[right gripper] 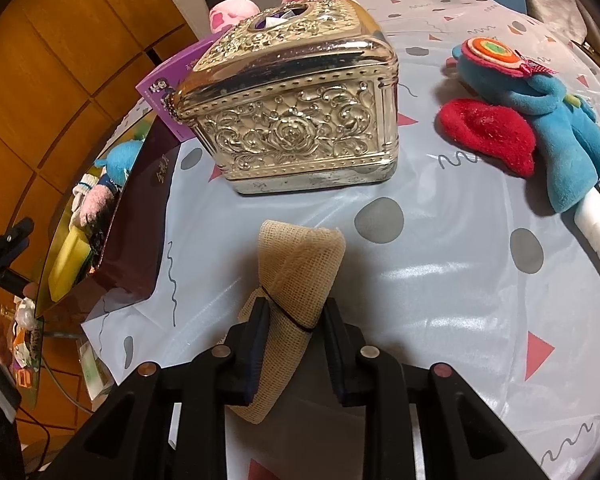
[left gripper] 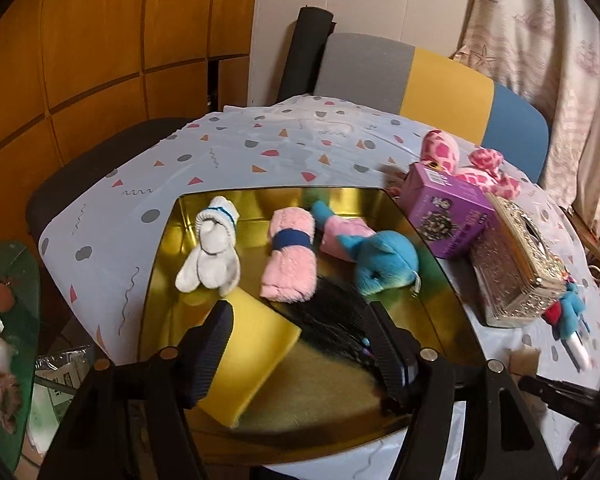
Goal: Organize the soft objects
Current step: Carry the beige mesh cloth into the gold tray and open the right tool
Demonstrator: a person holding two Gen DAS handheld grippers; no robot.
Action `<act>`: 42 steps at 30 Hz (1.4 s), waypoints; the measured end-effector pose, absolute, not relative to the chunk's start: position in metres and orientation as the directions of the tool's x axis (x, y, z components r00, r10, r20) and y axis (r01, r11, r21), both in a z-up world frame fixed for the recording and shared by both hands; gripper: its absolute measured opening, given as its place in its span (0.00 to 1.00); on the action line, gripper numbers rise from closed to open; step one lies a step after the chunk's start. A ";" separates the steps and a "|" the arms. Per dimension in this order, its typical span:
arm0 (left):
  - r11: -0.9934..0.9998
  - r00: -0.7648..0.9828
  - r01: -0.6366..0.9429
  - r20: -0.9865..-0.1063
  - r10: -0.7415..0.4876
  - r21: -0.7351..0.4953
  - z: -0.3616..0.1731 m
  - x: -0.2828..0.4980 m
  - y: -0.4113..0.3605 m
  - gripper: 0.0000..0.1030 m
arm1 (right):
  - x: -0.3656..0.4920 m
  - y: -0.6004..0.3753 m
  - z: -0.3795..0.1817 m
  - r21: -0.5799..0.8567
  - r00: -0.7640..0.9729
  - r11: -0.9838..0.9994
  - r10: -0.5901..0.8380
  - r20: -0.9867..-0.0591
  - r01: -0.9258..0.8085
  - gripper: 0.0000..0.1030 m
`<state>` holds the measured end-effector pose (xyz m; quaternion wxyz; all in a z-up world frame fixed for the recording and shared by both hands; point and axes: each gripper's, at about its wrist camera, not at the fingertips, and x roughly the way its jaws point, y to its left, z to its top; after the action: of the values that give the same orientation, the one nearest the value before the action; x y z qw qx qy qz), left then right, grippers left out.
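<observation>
Inside the shiny gold tray [left gripper: 440, 280], white sock bundle [left gripper: 212, 256], pink rolled towel [left gripper: 290, 264], blue plush [left gripper: 380, 260], yellow sponge [left gripper: 256, 348] between left gripper's [left gripper: 300, 352] parted jaws; beside it, right gripper [right gripper: 294, 344] pinching beige mesh roll [right gripper: 296, 276].

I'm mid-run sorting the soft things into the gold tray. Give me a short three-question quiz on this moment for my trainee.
1. True or false: the right gripper is shut on the mesh cloth roll.
2. Which lies in the gold tray? A the yellow sponge B the red heart plush C the silver tissue box
3. Fill in: the band around the pink towel roll is ____.

Key: 1 true; 2 A; 3 dark blue.
</observation>
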<state>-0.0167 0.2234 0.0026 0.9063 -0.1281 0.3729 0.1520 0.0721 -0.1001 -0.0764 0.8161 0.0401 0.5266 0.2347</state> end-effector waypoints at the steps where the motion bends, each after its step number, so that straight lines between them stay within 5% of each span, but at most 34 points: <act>1: 0.922 0.677 -0.369 -0.714 0.178 -0.120 0.003 -0.018 0.221 0.67 | 0.072 -0.100 -0.076 0.314 0.337 0.887 0.425 -0.840 -0.338 0.24; 18: 0.920 0.674 -0.364 -0.723 0.152 -0.146 -0.004 -0.034 0.217 0.68 | 0.068 -0.085 -0.015 0.294 0.414 0.853 0.477 -0.775 -0.432 0.17; 28: 0.869 0.674 -0.458 -0.711 0.201 -0.188 0.000 -0.056 0.253 0.68 | 0.065 -0.006 0.046 0.351 0.311 0.656 0.674 -0.670 -0.668 0.17; 33: 0.845 0.658 -0.502 -0.715 0.237 -0.182 -0.002 -0.070 0.270 0.68 | 0.063 0.062 0.034 0.396 0.180 0.532 0.738 -0.651 -0.748 0.17; 42: 0.830 0.641 -0.527 -0.727 0.246 -0.183 -0.010 -0.079 0.280 0.68 | 0.060 0.132 -0.041 0.393 0.089 0.557 0.649 -0.755 -0.731 0.22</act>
<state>-0.0786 0.2799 -0.0097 0.8849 -0.1932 0.3633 0.2184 0.0601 0.1317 -0.0407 0.7367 -0.0423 0.4858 0.4685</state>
